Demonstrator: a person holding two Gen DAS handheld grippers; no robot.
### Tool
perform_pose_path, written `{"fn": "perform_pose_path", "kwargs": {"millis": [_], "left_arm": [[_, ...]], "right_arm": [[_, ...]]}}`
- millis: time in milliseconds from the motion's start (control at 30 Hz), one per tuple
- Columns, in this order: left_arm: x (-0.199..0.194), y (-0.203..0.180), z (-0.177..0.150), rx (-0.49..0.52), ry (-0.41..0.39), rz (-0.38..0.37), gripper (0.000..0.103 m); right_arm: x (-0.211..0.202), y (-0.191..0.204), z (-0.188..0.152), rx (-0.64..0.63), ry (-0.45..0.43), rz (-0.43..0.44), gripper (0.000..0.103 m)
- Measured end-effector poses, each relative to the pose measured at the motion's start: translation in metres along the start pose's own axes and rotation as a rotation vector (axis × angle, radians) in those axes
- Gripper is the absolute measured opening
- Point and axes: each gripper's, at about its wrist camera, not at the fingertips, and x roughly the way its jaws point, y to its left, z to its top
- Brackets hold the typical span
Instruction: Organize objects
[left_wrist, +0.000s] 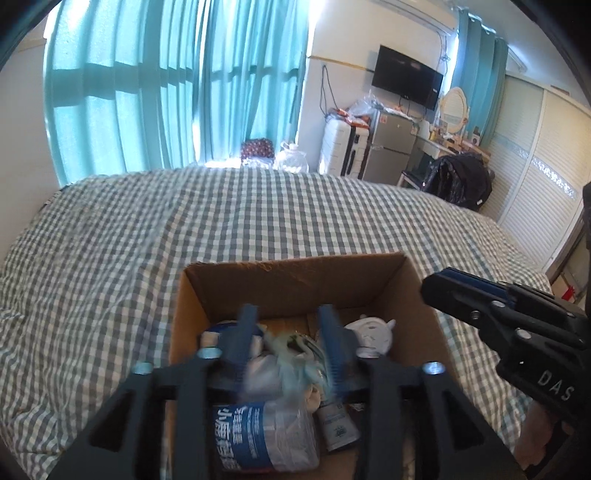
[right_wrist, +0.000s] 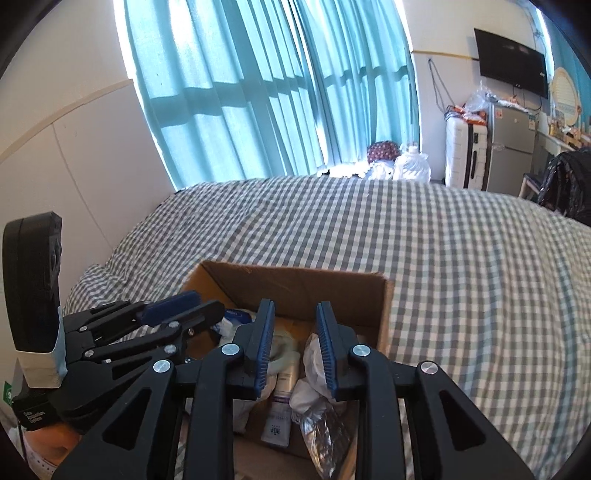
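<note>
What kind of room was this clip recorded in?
Most likely a small bedroom or studio flat: a bed with a checked cover fills the view, teal curtains hang over the window, and a wall TV sits above a small fridge. The cardboard box rests on the bed.

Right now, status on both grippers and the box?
Left gripper open over box. Right gripper open, empty. Bottle in box. Nothing blocking.

An open cardboard box (left_wrist: 295, 275) sits on the bed (left_wrist: 258, 221), near its front edge. Inside lie a plastic bottle (left_wrist: 258, 428), a small tube (left_wrist: 338, 424) to its right, and a round cap (left_wrist: 369, 334) towards the far right corner. Behind the bed hang curtains (left_wrist: 166, 92); a fridge (left_wrist: 391, 144) and suitcase (left_wrist: 334, 147) stand at the far right, below a wall television (left_wrist: 406, 77).
</note>
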Motion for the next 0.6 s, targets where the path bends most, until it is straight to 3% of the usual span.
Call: {"fn": "perform_pose_path", "kwargs": {"millis": [133,300,367,600], "left_arm": [[-0.029,-0.003,0.004,-0.005,-0.04,0.011,0.053],[-0.071,-0.016,0.009,0.017,-0.102,0.04,0.066],[-0.092,-0.02,0.008,0.026,-0.135,0.051,0.072],[-0.148,-0.028,0.0,0.035,-0.238,0.09,0.088]], "right_arm": [[-0.03,0.007,0.005,-0.026,-0.029,-0.033,0.032],[-0.076,0.019,0.01,-0.057,-0.078,-0.108,0.038],[-0.092,0.024,0.011,-0.069,-0.101,-0.12,0.048],[-0.162,0.042,0.0,-0.112,-0.202,-0.157,0.064]]}}
